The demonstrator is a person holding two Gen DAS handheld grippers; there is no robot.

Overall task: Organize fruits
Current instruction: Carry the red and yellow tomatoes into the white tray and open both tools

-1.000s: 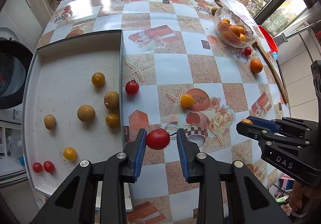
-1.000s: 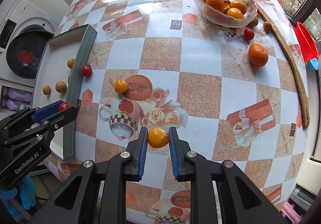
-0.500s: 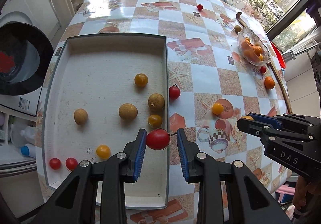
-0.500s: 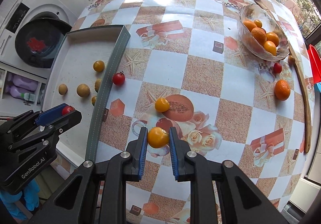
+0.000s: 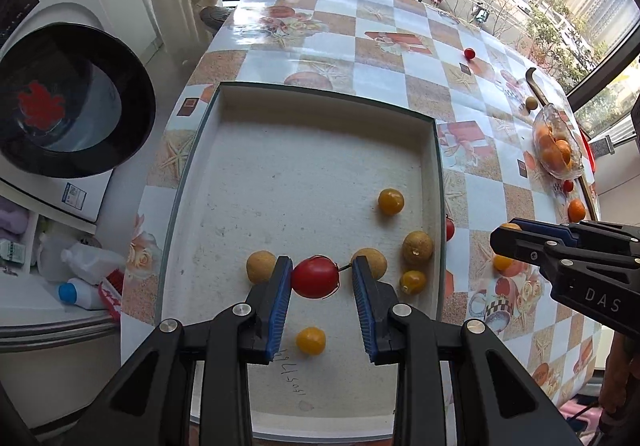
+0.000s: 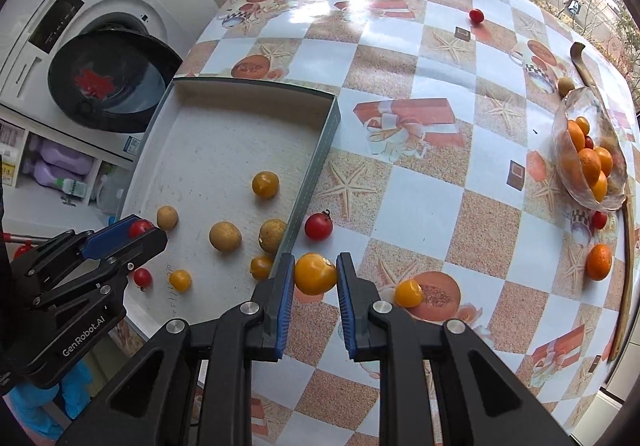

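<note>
My left gripper (image 5: 318,280) is shut on a red tomato (image 5: 315,276) and holds it above the white tray (image 5: 320,150). The tray holds several brown longans (image 5: 417,247) and yellow tomatoes (image 5: 391,201). My right gripper (image 6: 312,275) is shut on a yellow tomato (image 6: 315,273) over the tablecloth, just right of the tray's edge (image 6: 316,170). A red tomato (image 6: 319,226) and a yellow tomato (image 6: 408,293) lie loose on the table near it.
A glass bowl (image 6: 590,162) of oranges stands at the far right, with an orange (image 6: 599,261) and a red tomato (image 6: 599,220) beside it. Another red tomato (image 6: 476,15) lies far back. A washing machine (image 6: 100,86) stands left of the table.
Both grippers have moved left with their fruit. The left one now hangs over the tray's middle; the right one has come up to the tray's right edge.
</note>
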